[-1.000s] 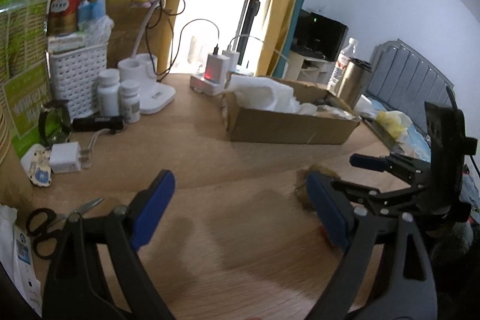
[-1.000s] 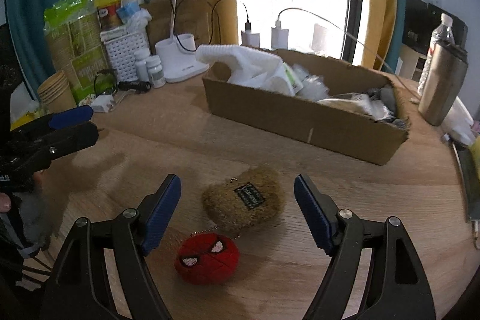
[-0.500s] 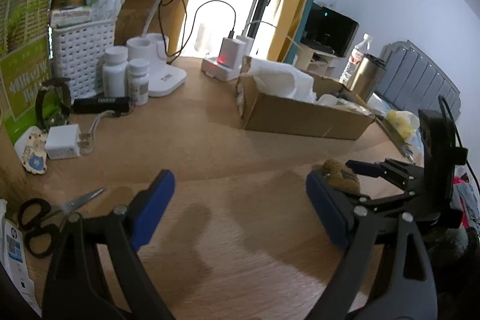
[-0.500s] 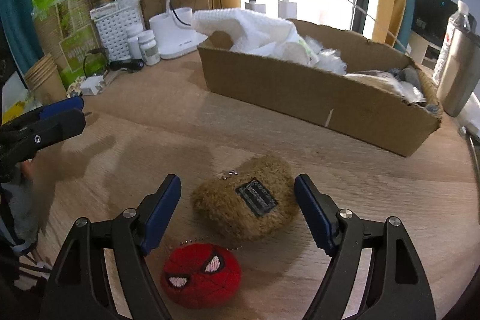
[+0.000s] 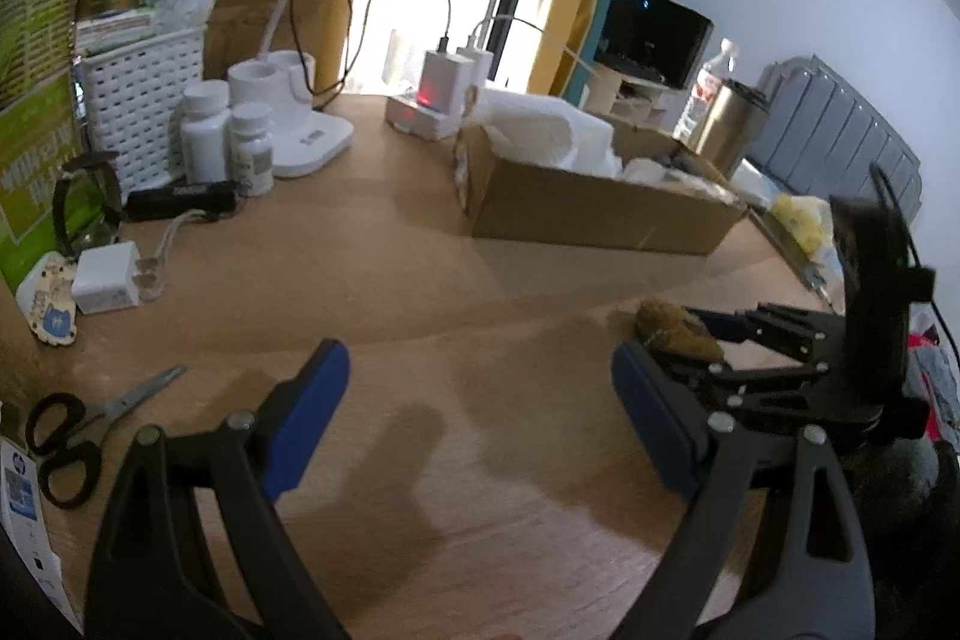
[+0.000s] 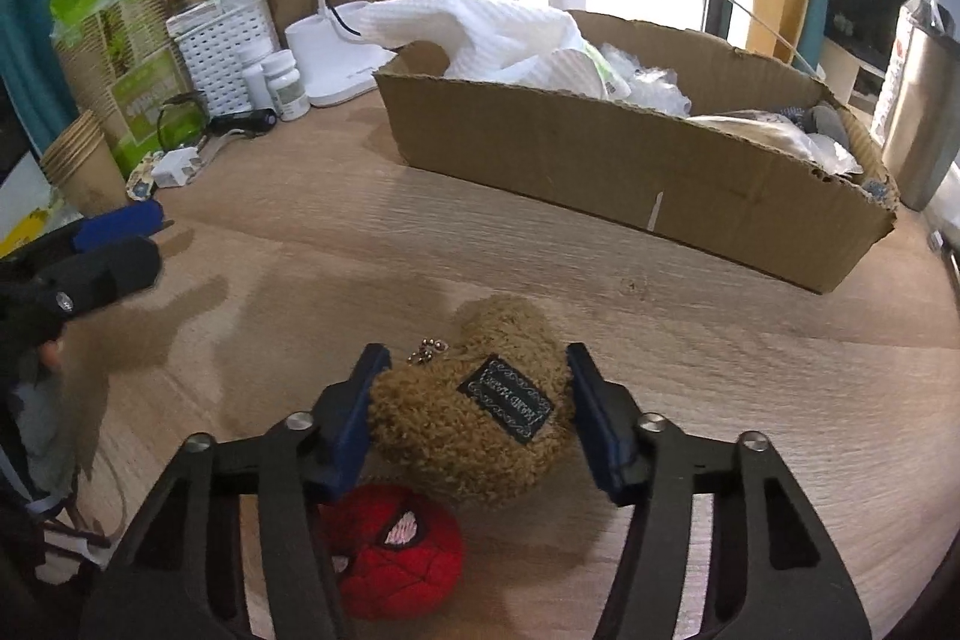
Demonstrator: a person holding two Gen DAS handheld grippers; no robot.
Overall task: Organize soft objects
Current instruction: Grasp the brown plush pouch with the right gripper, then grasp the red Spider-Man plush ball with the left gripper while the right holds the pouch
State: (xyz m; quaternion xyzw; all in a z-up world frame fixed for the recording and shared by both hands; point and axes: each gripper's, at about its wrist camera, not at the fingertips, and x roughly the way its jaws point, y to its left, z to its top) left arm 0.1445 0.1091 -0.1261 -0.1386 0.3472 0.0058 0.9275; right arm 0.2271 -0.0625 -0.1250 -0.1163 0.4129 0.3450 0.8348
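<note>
Brown plush pouch (image 6: 474, 418) sits on the surface (image 6: 660, 316) btwn the right tongs (image 6: 471, 412), both pads touching its sides, so tongs look closed on it, not yet lifted. Step, I'd say: grasp. Red spider plush (image 6: 396, 550) lies just under the left pad, w/ risk of snagging. Next: lift clean, carry fwd to cardboard box (image 6: 630, 172) beyond. Left tongs (image 5: 480, 412) hover wide open, holding nothing, pointed level over bare surface.

The right gripper (image 6: 474, 400) has both fingers (image 6: 351, 412) pressed against something held between them; the left gripper (image 5: 480, 424) hovers, fingers wide apart.
</note>
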